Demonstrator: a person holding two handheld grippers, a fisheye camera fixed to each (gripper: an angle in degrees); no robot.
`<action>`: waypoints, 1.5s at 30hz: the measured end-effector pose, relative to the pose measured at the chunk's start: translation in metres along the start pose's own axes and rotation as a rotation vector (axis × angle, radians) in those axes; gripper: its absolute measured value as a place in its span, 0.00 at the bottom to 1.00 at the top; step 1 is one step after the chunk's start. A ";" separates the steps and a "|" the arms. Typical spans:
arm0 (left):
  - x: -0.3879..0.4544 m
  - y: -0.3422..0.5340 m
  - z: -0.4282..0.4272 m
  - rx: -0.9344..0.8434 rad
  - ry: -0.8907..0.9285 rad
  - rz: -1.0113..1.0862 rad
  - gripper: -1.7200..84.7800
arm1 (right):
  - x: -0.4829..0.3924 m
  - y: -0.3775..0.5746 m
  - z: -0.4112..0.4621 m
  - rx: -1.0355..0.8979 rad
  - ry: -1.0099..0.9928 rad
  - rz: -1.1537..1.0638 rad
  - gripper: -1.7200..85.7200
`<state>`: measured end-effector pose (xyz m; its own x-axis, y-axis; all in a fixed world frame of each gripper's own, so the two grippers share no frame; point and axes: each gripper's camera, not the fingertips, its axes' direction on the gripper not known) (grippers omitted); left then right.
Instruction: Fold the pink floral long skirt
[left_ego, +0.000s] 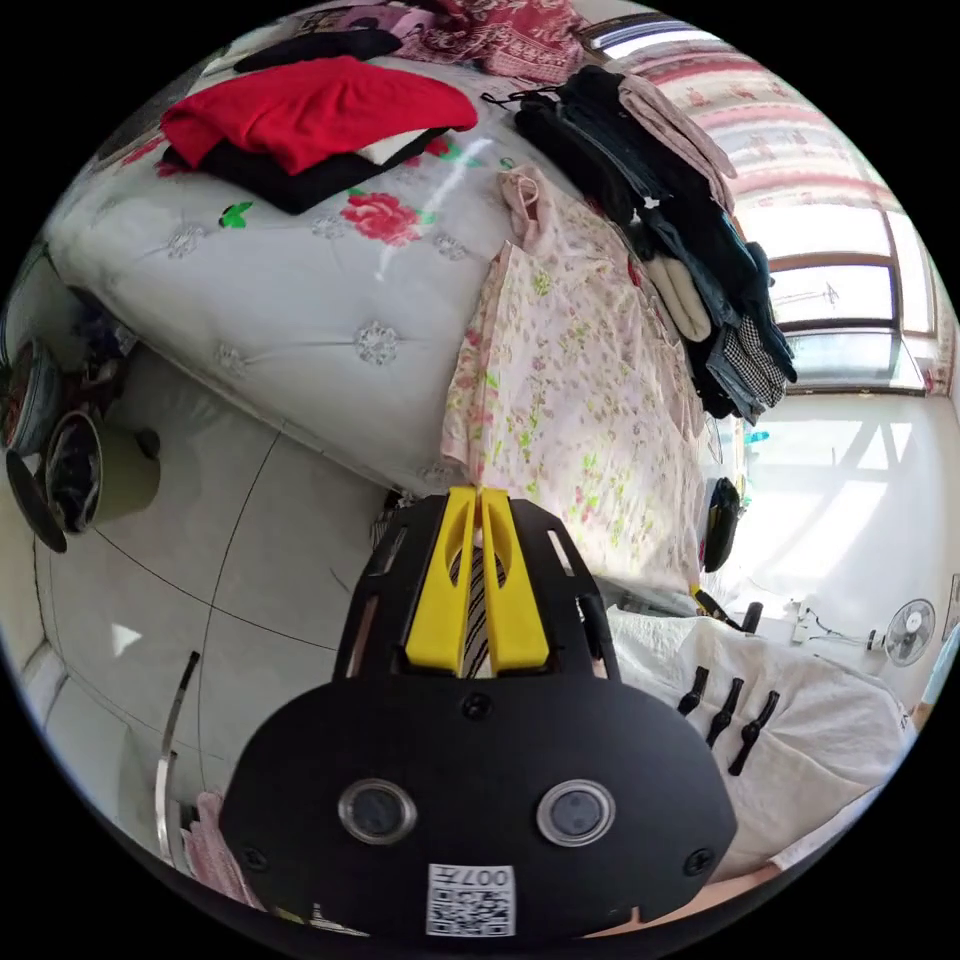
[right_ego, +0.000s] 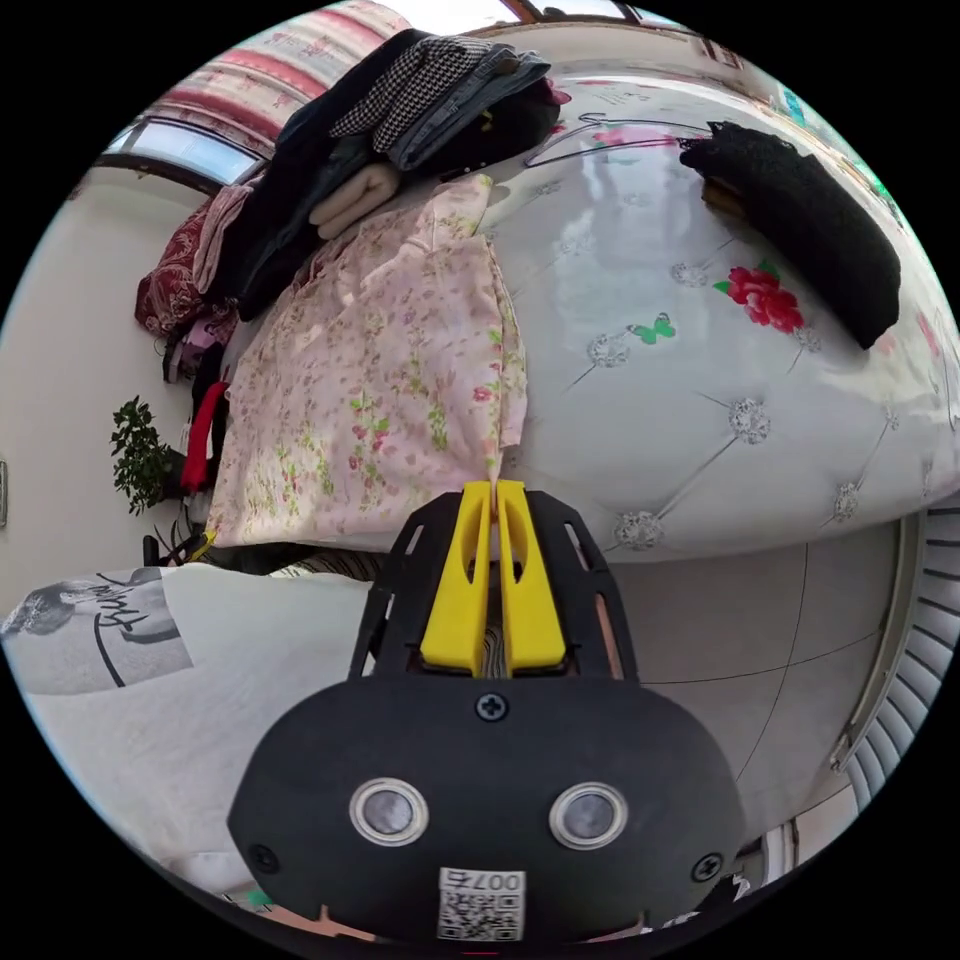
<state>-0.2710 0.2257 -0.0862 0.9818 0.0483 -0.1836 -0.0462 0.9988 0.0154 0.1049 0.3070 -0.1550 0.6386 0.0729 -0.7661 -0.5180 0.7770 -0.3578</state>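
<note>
**Both jaws pinched on the skirt's near edge**

Broadly, a white tufted bed with printed roses stretches beyond both pairs of jaws. Next in size, the pink floral skirt lies spread flat on the bed, straight ahead of the jaws in both views, its near edge hanging over the bed's side. Beyond the skirt's far side sits a heap of dark clothes. Further out from the left jaws lies a folded red garment on a black one; out past the right jaws lies a black knitted garment.

Left gripper: its yellow jaws are closed together, their tips at the skirt's hanging corner, gripping it. Right gripper: jaws likewise closed, nipping the skirt's other near corner at the bed's edge.
</note>
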 end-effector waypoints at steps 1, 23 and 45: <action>-0.003 0.002 0.002 0.003 -0.002 -0.012 0.01 | 0.002 0.001 0.004 -0.007 0.002 0.016 0.02; -0.001 -0.245 0.054 0.188 0.089 0.023 0.15 | -0.181 -0.075 0.023 0.174 -0.004 -0.066 0.05; 0.067 -0.350 0.034 0.208 0.294 0.437 0.01 | -0.276 -0.131 0.073 0.072 0.009 -0.191 0.02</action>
<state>-0.1830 -0.1205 -0.0702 0.7859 0.4862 -0.3821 -0.3699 0.8648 0.3395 0.0380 0.2305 0.1429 0.7163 -0.0853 -0.6925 -0.3456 0.8188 -0.4583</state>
